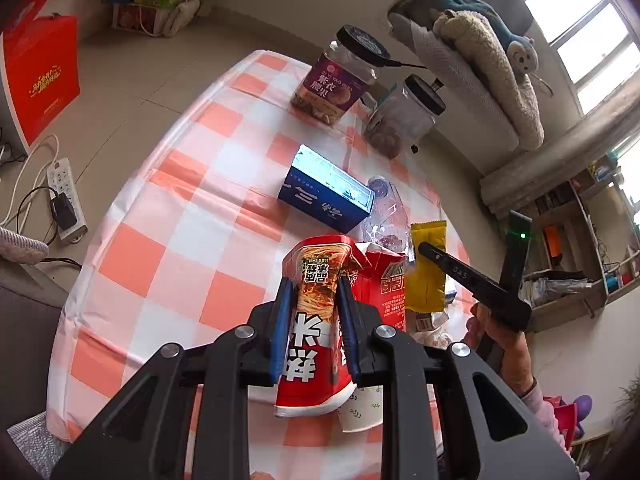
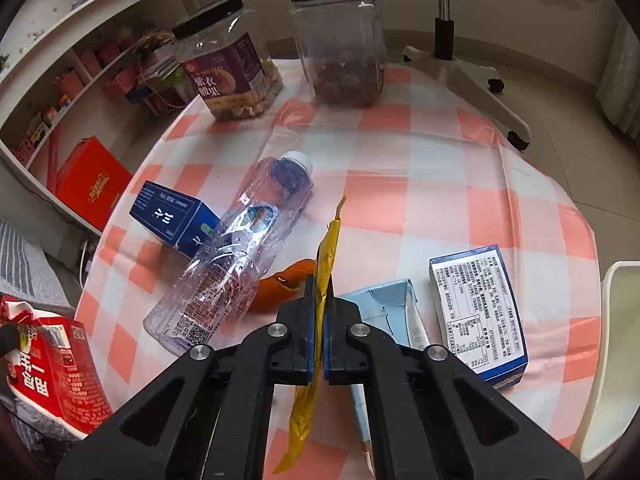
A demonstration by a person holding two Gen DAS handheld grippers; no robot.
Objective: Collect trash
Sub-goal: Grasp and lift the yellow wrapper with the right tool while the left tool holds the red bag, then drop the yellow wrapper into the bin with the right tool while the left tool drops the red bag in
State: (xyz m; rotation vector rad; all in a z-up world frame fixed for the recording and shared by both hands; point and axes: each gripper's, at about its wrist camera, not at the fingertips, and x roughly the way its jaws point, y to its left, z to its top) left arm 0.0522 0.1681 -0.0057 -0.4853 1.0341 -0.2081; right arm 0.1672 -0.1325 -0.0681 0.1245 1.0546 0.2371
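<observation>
Red noodle carton flattened, clamped upright off the checked table. Yellow wrapper pinched edge-on. Clear empty bottle lies on its side beside orange peel.

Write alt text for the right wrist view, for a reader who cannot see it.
The right gripper is shut on a thin yellow wrapper, held edge-on above a table with a pink-and-white checked cloth. On the cloth lie a clear plastic bottle, an orange peel, blue boxes and a pale blue carton; two black-lidded jars stand at the far edge.
</observation>
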